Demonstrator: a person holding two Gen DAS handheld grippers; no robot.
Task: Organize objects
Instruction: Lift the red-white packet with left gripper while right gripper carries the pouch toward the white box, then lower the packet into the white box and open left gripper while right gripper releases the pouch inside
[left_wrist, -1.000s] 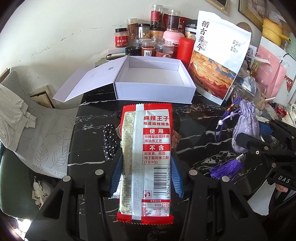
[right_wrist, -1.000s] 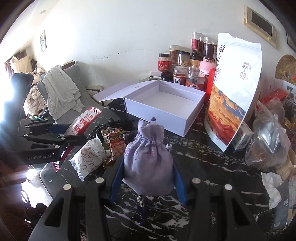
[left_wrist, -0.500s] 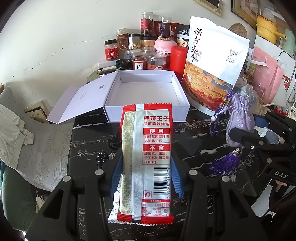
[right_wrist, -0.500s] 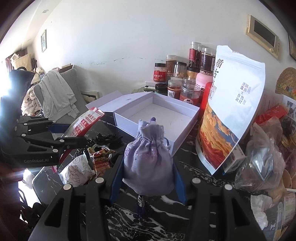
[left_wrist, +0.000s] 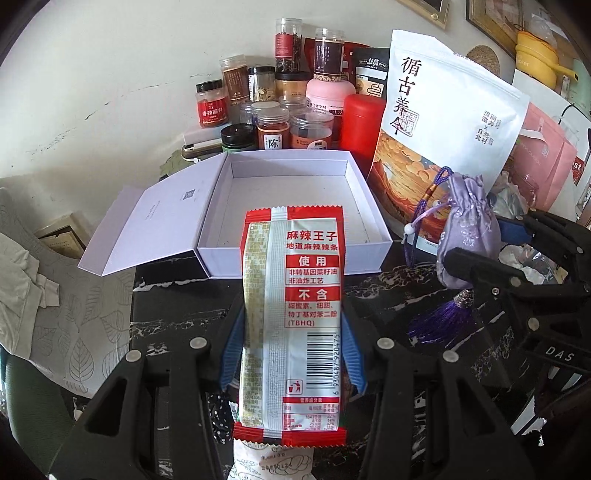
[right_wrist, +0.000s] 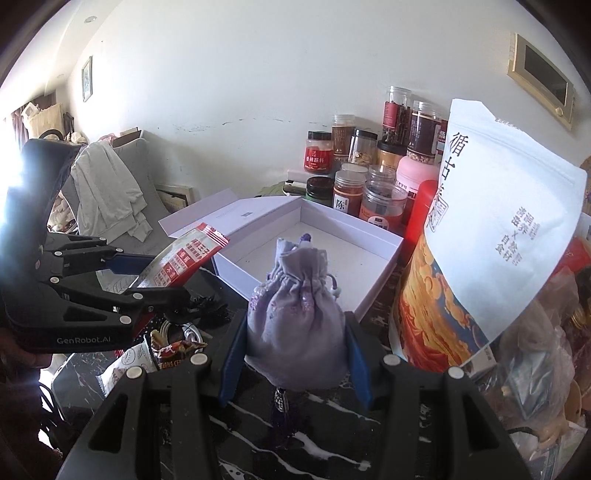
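A: Item one, the table (left_wrist: 177, 306): dark marble top. What stands on it, and why there?

B: A tall white pouch (left_wrist: 443, 147) is propped upright at the right, and a crowd of jars (left_wrist: 280, 114) stands along the wall, so the middle is free for the white box (left_wrist: 295, 254). Its lid is folded flat to the left and the inside is bare. I judge it the container for the loose goods.

A: Item two, the left gripper (left_wrist: 291, 354)?

B: Jaws partly closed, blue pads pressing both long edges of a red and white snack packet (left_wrist: 295, 314). It is held lengthwise, clear of the table, top end over the box's near wall, likely to go in flat.

A: Item three, the right gripper (right_wrist: 295, 354)?

B: Narrowed onto a lilac drawstring pouch (right_wrist: 295, 325), gripped at its belly, neck up, purple tassel (left_wrist: 443, 317) hanging free below. It hangs before the box's near right corner.

A: Remainder?

B: Small wrapped snacks (right_wrist: 162, 350) lie on the table under the left gripper, unsorted.
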